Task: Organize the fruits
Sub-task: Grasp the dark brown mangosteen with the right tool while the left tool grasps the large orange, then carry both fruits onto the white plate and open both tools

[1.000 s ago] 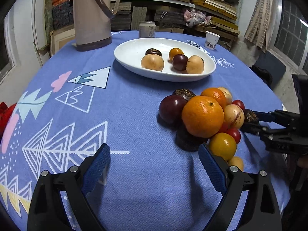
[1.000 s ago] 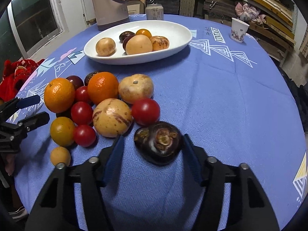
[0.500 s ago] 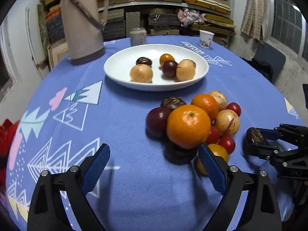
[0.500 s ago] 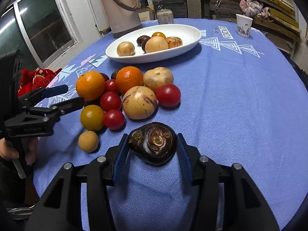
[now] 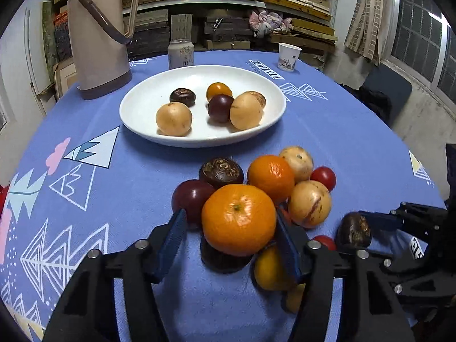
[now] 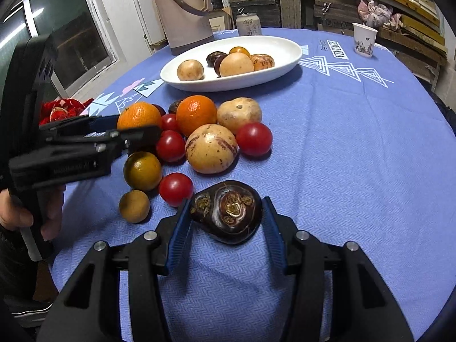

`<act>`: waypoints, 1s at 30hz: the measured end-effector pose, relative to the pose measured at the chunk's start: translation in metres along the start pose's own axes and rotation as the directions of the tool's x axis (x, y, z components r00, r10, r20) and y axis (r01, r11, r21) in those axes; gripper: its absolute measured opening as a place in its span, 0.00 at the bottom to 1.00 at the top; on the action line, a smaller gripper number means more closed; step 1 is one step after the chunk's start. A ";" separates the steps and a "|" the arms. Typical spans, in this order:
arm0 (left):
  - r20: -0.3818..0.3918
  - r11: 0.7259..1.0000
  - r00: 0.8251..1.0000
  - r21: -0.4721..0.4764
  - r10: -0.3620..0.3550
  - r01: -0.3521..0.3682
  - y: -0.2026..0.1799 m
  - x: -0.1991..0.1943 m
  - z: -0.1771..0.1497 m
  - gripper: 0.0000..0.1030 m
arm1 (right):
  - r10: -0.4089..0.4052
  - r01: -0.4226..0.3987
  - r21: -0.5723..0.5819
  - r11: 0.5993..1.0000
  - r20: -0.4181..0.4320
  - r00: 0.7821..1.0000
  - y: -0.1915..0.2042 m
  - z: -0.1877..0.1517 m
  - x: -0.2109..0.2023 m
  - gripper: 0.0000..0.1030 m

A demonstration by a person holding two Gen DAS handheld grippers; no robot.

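Note:
A pile of fruit lies on the blue tablecloth in front of a white oval plate that holds several fruits. My left gripper has its blue fingers on both sides of a large orange, which looks lifted above a dark fruit; it also shows in the right wrist view. My right gripper is shut on a dark brown water chestnut, held just above the cloth; it also shows in the left wrist view.
A beige thermos jug, a drink can and a paper cup stand behind the plate. Tomatoes, small yellow citrus, tan melons and a second orange crowd the pile. Shelves of wood stand behind the table.
My left gripper moved forward and narrowed around the large orange. My right gripper closed on the dark water chestnut and drew it back, off the cloth.

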State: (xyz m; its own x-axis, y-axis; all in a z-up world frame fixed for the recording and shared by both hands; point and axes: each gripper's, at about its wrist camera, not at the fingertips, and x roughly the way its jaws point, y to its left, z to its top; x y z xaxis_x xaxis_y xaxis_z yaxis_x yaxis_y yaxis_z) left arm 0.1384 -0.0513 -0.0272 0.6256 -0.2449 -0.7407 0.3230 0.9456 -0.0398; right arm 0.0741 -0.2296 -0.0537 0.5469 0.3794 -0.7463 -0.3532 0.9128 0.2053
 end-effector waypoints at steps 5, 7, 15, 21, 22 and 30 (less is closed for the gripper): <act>0.006 1.000 1.000 0.007 -0.016 0.016 0.000 -0.003 0.001 0.46 | -0.049 0.049 -0.046 0.998 -0.004 0.999 0.010 -0.001 0.001 0.54; 0.008 1.000 1.000 0.004 -0.014 0.014 0.000 -0.004 0.000 0.46 | -0.108 0.107 -0.086 0.991 -0.007 0.994 0.018 -0.003 0.004 0.55; 0.027 1.000 1.000 -0.020 -0.003 0.003 0.011 -0.020 -0.006 0.46 | -0.119 0.124 -0.143 0.982 0.041 0.992 0.028 -0.007 -0.006 0.46; 0.059 1.000 0.998 -0.002 0.012 -0.011 0.016 -0.039 -0.007 0.46 | -0.064 0.073 -0.108 0.991 0.085 0.994 0.022 0.001 -0.030 0.46; 0.067 1.000 0.998 -0.001 0.014 -0.014 0.017 -0.042 -0.006 0.46 | -0.055 0.066 -0.104 0.992 0.101 0.993 0.022 0.004 -0.036 0.46; 0.079 1.000 0.997 0.015 0.013 -0.014 0.022 -0.051 0.001 0.46 | -0.036 0.058 -0.112 0.992 0.187 0.982 0.023 0.032 -0.066 0.46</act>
State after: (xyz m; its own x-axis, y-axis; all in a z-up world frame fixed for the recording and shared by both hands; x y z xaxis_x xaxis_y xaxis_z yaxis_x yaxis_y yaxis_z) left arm 0.1143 -0.0187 0.0103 0.6840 -0.2489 -0.6857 0.3245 0.9457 -0.0195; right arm 0.0543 -0.2284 0.0204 0.6919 0.3678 -0.6213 -0.4037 0.9105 0.0894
